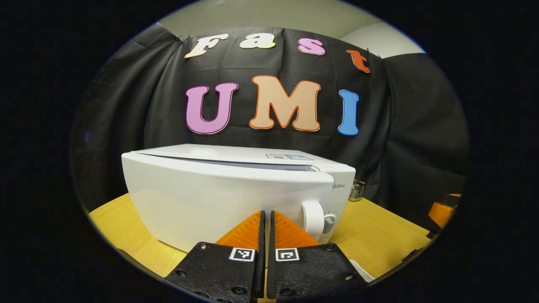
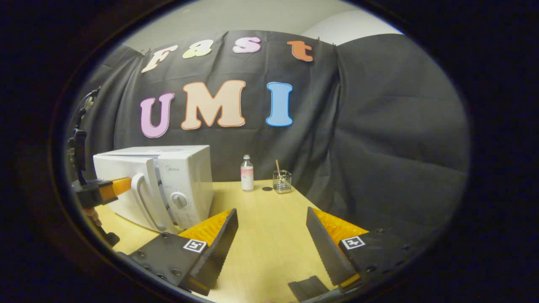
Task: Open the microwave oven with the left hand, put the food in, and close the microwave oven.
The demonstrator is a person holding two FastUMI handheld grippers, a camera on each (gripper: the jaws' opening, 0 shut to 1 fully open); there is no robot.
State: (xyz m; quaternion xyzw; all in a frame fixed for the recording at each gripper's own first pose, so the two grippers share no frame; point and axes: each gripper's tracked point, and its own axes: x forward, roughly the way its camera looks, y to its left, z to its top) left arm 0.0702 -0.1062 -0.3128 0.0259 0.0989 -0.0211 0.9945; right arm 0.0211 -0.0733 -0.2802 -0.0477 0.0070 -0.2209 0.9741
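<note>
Standing on the wooden bench (image 2: 269, 235), white microwave oven (image 1: 227, 198) with door seemingly slightly ajar, left gripper (image 1: 266, 219) fingers closed together just before its door, right gripper (image 2: 271, 227) fingers spread wide over bare bench, small bottle (image 2: 246, 173) and glass holder (image 2: 282, 182) behind.

One white box-shaped microwave oven (image 2: 168, 185) stands on one pale wooden worktop (image 2: 269, 235). It has one white curved door handle (image 2: 141, 198) and one round white dial (image 2: 180, 200); the left gripper view also shows a single dial (image 1: 313, 219) on its front. Farther back on the worktop stand one small clear plastic bottle with a pink label (image 2: 246, 173) and one clear glass cup (image 2: 282, 182) holding one thin wooden stick (image 2: 278, 167). One small dark round spot (image 2: 267, 189) lies between the bottle and the cup. Two tongs are counted: the right tongs (image 2: 271, 235) and the left tongs (image 2: 122, 185).
</note>
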